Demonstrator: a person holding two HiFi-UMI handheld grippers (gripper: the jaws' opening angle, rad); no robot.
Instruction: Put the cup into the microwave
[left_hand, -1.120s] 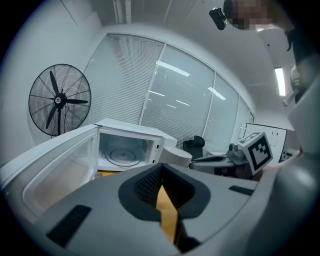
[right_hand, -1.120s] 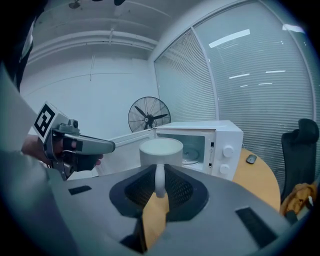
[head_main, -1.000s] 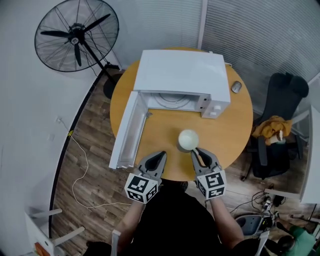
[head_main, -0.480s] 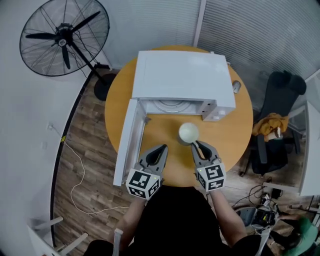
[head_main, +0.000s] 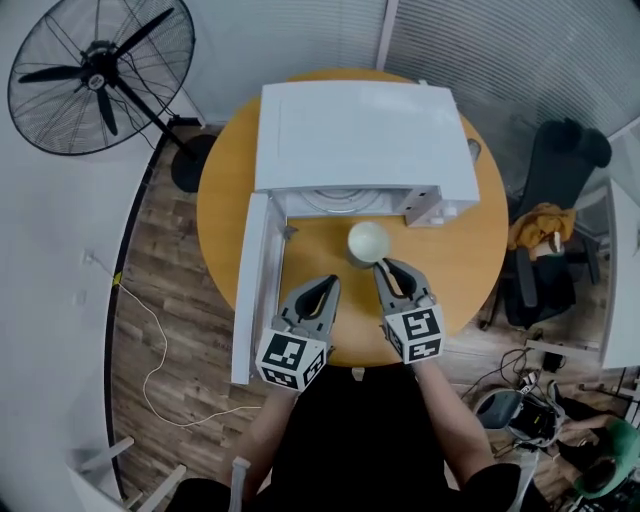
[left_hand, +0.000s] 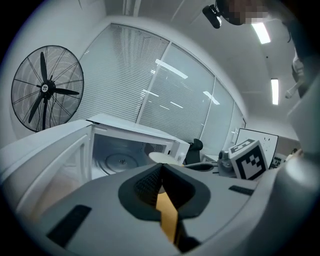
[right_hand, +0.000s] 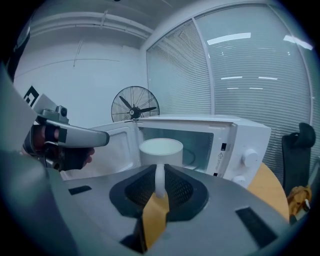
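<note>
Two grippers occupy the lower centre of the head view. Right gripper (head_main: 386, 268) is clamped on the handle of the white cup (head_main: 367, 241), at frame centre, just outside the open microwave (head_main: 360, 135). Left gripper (head_main: 323, 288): jaws pressed together, nothing between them, near the swung-out door (head_main: 252, 280).

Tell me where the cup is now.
In the head view the cup is near the middle, held by its handle in the right tongs, just before the open microwave.
</note>
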